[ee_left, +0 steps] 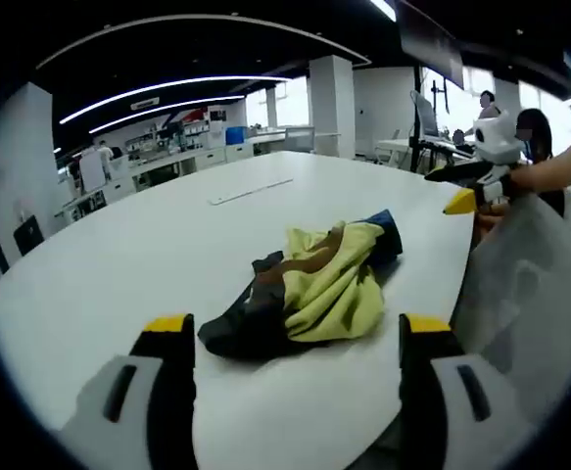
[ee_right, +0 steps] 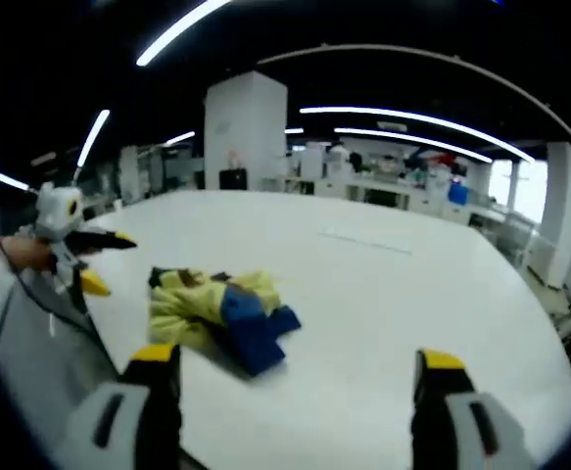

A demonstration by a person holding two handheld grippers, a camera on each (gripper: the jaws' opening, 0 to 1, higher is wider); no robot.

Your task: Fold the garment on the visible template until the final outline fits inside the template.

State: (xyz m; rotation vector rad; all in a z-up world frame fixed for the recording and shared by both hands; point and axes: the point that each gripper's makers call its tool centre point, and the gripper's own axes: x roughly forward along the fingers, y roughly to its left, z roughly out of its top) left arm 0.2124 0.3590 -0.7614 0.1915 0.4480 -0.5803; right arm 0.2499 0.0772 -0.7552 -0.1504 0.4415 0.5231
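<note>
A crumpled garment (ee_left: pixel 324 284), yellow with dark blue and brown parts, lies in a heap on the white table (ee_left: pixel 148 245). My left gripper (ee_left: pixel 297 328) is open just short of it, one jaw on either side and nothing between them. In the right gripper view the same garment (ee_right: pixel 216 311) lies ahead and to the left of my open right gripper (ee_right: pixel 297 358). The right gripper (ee_left: pixel 456 188), held in a hand, hovers beyond the garment's far right end. The left gripper (ee_right: pixel 109 261) shows at the table's left edge with its yellow tips apart.
A thin pale strip (ee_left: pixel 251 191) lies flat on the table beyond the garment; the strip (ee_right: pixel 368 243) is also in the right gripper view. A person's grey clothing (ee_left: pixel 525 294) is close at the right table edge. Desks, white columns (ee_right: pixel 246 127) and people stand far behind.
</note>
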